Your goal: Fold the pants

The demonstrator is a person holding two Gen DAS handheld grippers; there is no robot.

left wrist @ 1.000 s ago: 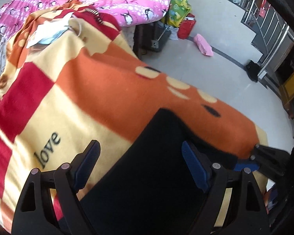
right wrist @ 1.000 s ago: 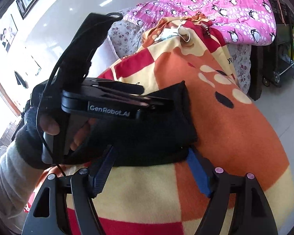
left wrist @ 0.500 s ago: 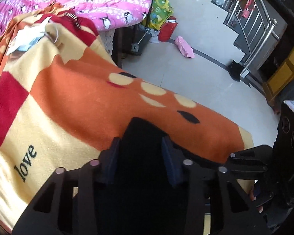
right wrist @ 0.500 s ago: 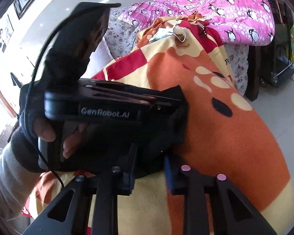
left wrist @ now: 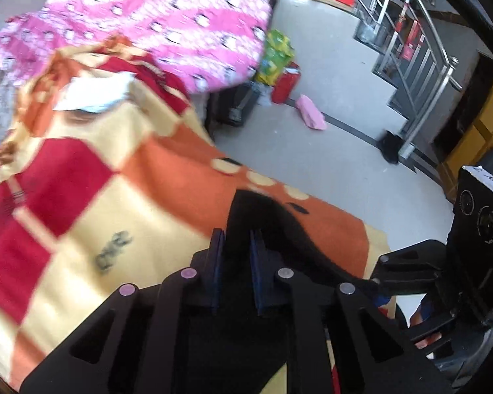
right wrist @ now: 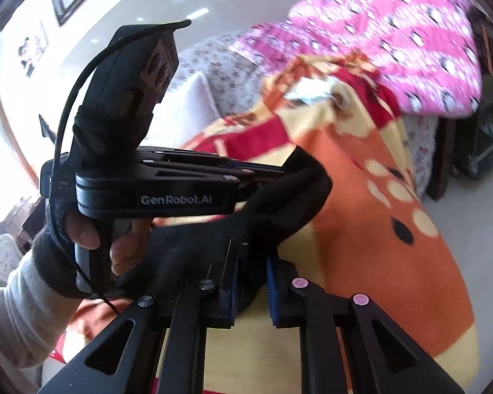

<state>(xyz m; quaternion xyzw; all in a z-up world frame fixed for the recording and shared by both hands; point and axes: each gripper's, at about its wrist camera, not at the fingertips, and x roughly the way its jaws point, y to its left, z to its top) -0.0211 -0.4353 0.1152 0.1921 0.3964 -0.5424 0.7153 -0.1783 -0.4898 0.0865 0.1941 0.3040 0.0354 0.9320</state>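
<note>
The black pants point(left wrist: 263, 216) lie on an orange, red and cream blanket point(left wrist: 115, 197) and are lifted at one end. My left gripper point(left wrist: 236, 239) is shut on the pants' edge. In the right wrist view my right gripper point(right wrist: 251, 262) is shut on another part of the black pants point(right wrist: 279, 203). The left gripper point(right wrist: 263, 174) shows there from the side, clamped on the same raised fold. The right gripper's body shows at the right edge of the left wrist view point(left wrist: 410, 269).
A pink penguin-print quilt point(left wrist: 180, 23) lies at the far end of the blanket, with a white cloth point(left wrist: 92, 95) in front of it. The tiled floor point(left wrist: 328, 75) to the right holds bags, a pink item point(left wrist: 310, 116) and a metal stair rail point(left wrist: 420, 42).
Both grippers went from open to shut on the black pants. They then lifted the gripped fold up off the blanket.
</note>
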